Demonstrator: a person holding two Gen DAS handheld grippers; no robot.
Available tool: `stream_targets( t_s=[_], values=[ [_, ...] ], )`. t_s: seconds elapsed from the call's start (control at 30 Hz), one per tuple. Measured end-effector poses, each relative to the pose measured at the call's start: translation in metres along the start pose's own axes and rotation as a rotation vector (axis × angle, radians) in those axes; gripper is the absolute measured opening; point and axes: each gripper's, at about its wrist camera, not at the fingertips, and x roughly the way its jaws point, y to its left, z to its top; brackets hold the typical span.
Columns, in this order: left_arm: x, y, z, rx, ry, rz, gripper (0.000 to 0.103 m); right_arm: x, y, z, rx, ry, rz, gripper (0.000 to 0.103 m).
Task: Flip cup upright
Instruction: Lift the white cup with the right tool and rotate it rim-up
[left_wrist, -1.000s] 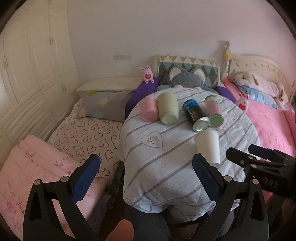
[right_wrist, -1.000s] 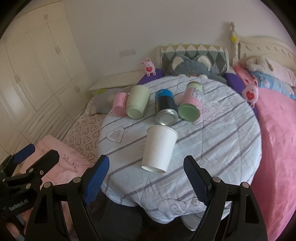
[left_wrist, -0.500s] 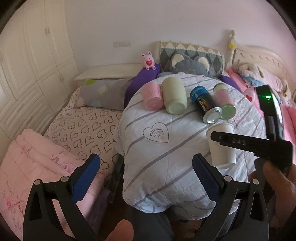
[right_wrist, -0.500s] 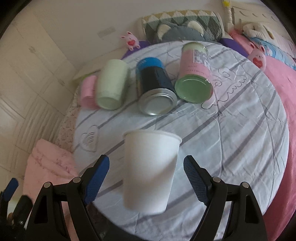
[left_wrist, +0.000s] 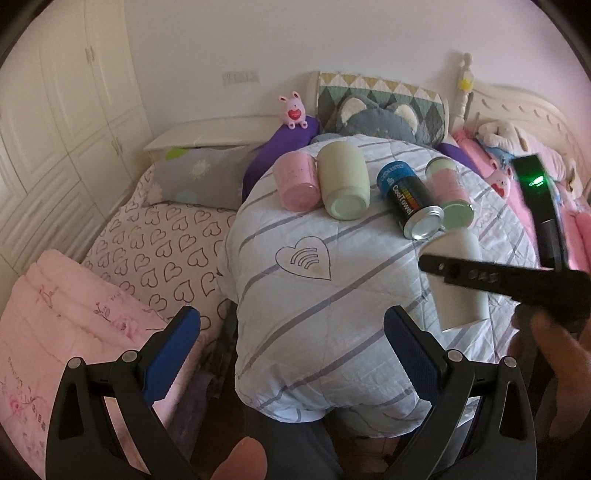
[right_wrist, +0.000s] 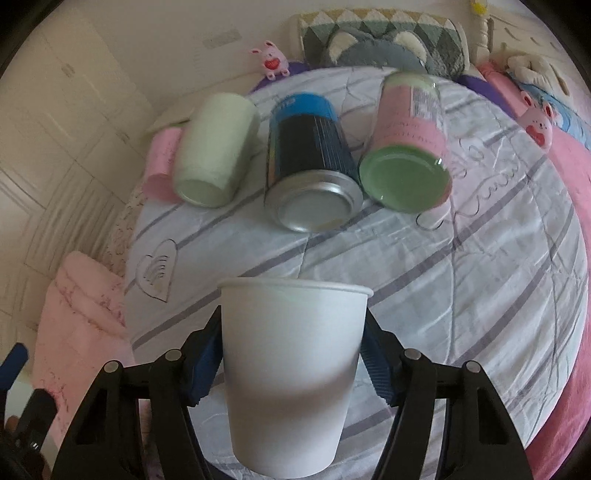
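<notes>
The right gripper (right_wrist: 293, 363) pinches the white paper cup (right_wrist: 291, 373) between its blue pads, the cup lying on its side on the striped grey-white quilted tabletop (right_wrist: 461, 280). The left gripper (left_wrist: 291, 350) hangs wide, holding nothing.

Three cups (right_wrist: 291, 373), two cans (right_wrist: 308, 162), two grippers (left_wrist: 291, 354).
</notes>
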Motion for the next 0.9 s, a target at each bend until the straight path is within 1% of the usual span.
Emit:
stream_targets(
  t_s=[0.03, 0.07, 0.17, 0.23, 0.3, 0.33, 0.43, 0.5, 0.57, 0.73, 0.9],
  values=[
    [-0.001, -0.001, -0.001, 0.002, -0.002, 0.000, 0.101, -0.009, 0.001, 0.000, -0.009, -0.028, 0.026, 0.068],
    [-0.002, -0.002, -0.001, 0.003, -0.002, 0.000, 0.101, -0.016, 0.001, 0.000, -0.019, -0.056, 0.033, 0.068],
    [-0.004, -0.006, -0.003, 0.011, 0.002, 0.000, 0.101, -0.040, 0.005, -0.004, -0.066, -0.170, 0.031, 0.068],
    [-0.004, -0.008, -0.005, 0.017, 0.005, 0.004, 0.101, -0.047, 0.003, -0.014, -0.085, -0.243, 0.028, 0.068],
    [-0.005, -0.011, -0.007, 0.023, 0.010, 0.009, 0.101, -0.052, 0.001, -0.028, -0.109, -0.344, 0.038, 0.068],
    [-0.005, -0.012, -0.008, 0.026, 0.014, 0.013, 0.101, -0.055, 0.002, -0.037, -0.131, -0.409, 0.032, 0.068],
    [-0.006, -0.015, -0.009, 0.033, 0.022, 0.021, 0.101, -0.053, 0.007, -0.052, -0.171, -0.508, -0.008, 0.069],
    [-0.008, -0.017, -0.010, 0.037, 0.021, 0.028, 0.101, -0.048, 0.009, -0.055, -0.179, -0.544, -0.051, 0.069],
    [-0.011, -0.018, -0.011, 0.036, 0.017, 0.032, 0.101, -0.041, 0.008, -0.052, -0.181, -0.538, -0.078, 0.069],
    [-0.014, -0.018, -0.012, 0.029, 0.014, 0.042, 0.101, -0.034, 0.004, -0.060, -0.160, -0.525, -0.094, 0.069],
    [-0.015, -0.024, -0.016, 0.045, 0.020, 0.039, 0.101, -0.038, -0.001, -0.081, -0.163, -0.522, -0.093, 0.069]
  ],
)
